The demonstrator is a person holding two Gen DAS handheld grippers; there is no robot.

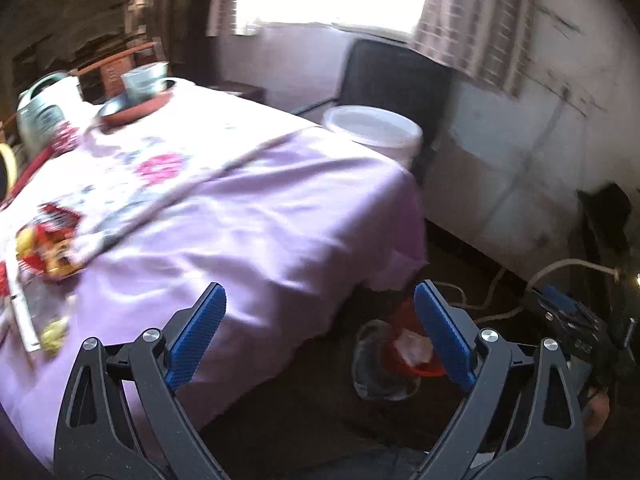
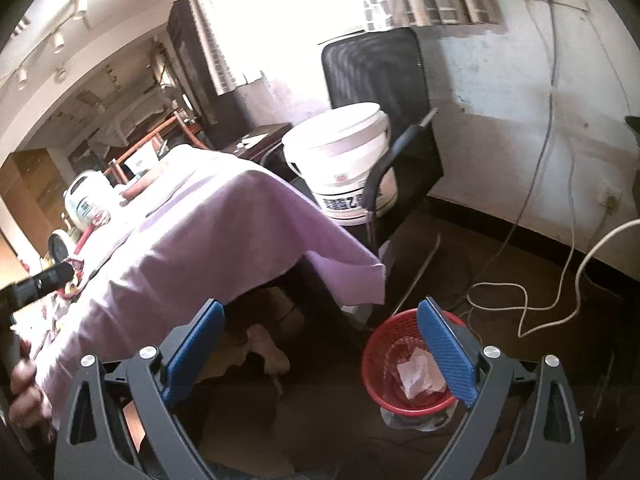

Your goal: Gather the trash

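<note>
Plainly, the table (image 1: 248, 216) under its lilac cloth takes up most of what I see, and the job on it is only partly done. Behind its far corner a white lidded bucket (image 2: 340, 152) sits on a black chair (image 2: 380, 76), neither of them my concern. On the floor by the table's corner stands the red mesh wastebasket (image 2: 384, 360), and inside it lies a crumpled white paper (image 2: 416, 372), so at least one piece looks binned. What I judge is left lies at the table's left edge: a red and yellow snack wrapper (image 1: 50, 244) and, nearer me, a smaller yellowish scrap (image 1: 54, 334), blurred. My left claw (image 1: 320, 336) hangs spread wide over the table's edge with nothing in it; my right claw (image 2: 320, 352) is equally wide and bare above the floor, beside the basket.
</note>
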